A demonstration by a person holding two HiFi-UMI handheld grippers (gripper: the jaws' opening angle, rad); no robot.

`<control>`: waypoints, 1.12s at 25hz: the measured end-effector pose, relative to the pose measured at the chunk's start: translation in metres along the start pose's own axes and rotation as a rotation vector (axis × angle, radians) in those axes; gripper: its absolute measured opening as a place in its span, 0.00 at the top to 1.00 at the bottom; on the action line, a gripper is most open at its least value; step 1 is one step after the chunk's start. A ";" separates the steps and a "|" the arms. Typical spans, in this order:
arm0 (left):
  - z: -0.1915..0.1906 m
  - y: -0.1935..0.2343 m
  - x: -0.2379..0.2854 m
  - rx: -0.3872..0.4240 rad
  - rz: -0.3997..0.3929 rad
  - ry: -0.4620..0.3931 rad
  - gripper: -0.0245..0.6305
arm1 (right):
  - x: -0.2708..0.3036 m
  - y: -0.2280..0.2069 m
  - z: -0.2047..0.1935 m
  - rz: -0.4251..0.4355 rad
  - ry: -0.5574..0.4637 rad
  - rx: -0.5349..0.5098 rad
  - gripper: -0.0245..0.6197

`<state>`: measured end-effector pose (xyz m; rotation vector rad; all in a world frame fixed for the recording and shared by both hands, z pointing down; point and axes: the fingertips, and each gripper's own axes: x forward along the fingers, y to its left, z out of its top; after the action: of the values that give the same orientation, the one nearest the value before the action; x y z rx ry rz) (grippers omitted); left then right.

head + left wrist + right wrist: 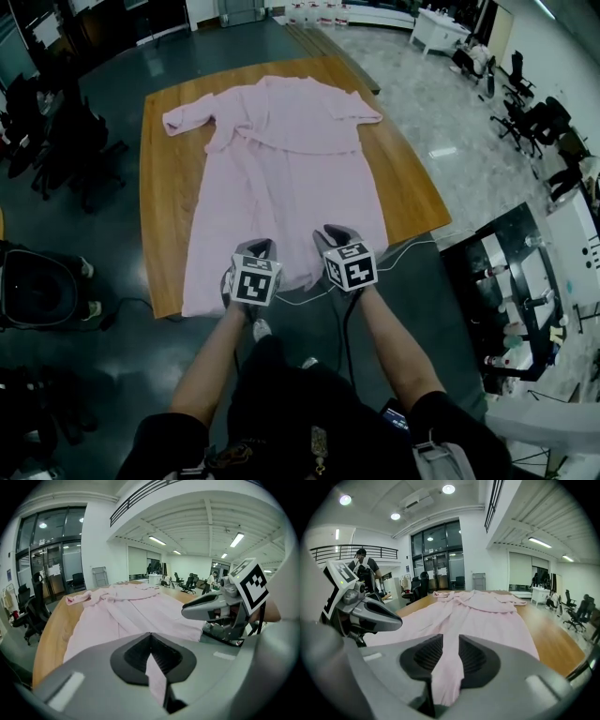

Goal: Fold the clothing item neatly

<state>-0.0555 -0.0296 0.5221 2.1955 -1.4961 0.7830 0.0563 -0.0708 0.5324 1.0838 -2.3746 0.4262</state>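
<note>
The pink garment (281, 178), a long robe-like piece, lies spread flat along the wooden desk (159, 197), collar end at the far side and hem at the near edge, one sleeve angled out to the far left and the other lying short at the far right. The body shows no fold across it, so the work looks to be at its very start: the hem is taken up, and the folding itself, along with tidying the sleeves, is all left to do. The left gripper (258, 247) has its jaws pressed together on a thin strip of the hem, which the left gripper view shows pinched between the ribbed pads (164, 660). The right gripper (334, 236) has its jaws a little apart, clamped on a thicker bunch of the same pink cloth. The two sit near each other at the middle of the hem. No brand, label or print can be read on the garment; the cubes on the grippers carry only black-and-white square markers, not words.
</note>
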 end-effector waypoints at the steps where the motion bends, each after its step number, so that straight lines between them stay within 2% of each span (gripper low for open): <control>1: 0.007 0.010 0.001 -0.009 -0.013 -0.005 0.95 | 0.008 0.003 0.010 -0.002 -0.002 -0.005 0.81; 7: 0.046 0.056 0.012 0.020 -0.059 -0.041 0.95 | 0.045 0.012 0.069 -0.005 -0.023 -0.046 0.81; 12: 0.078 0.080 0.032 0.037 -0.083 -0.079 0.95 | 0.070 0.003 0.118 -0.013 -0.038 -0.095 0.81; 17: 0.104 0.102 0.055 0.004 -0.071 -0.088 0.95 | 0.101 -0.014 0.161 0.010 -0.034 -0.151 0.81; 18: 0.107 0.104 0.059 -0.005 -0.073 -0.079 0.94 | 0.107 -0.018 0.169 0.023 -0.033 -0.161 0.81; 21: 0.116 0.104 0.077 -0.025 -0.085 -0.049 0.78 | 0.129 -0.033 0.188 0.071 -0.031 -0.193 0.81; 28: 0.118 0.128 0.141 -0.103 0.065 0.040 0.75 | 0.204 -0.072 0.219 0.250 -0.039 -0.260 0.81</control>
<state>-0.1070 -0.2471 0.5182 2.0543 -1.5598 0.7483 -0.0703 -0.3441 0.4692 0.6880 -2.5245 0.1737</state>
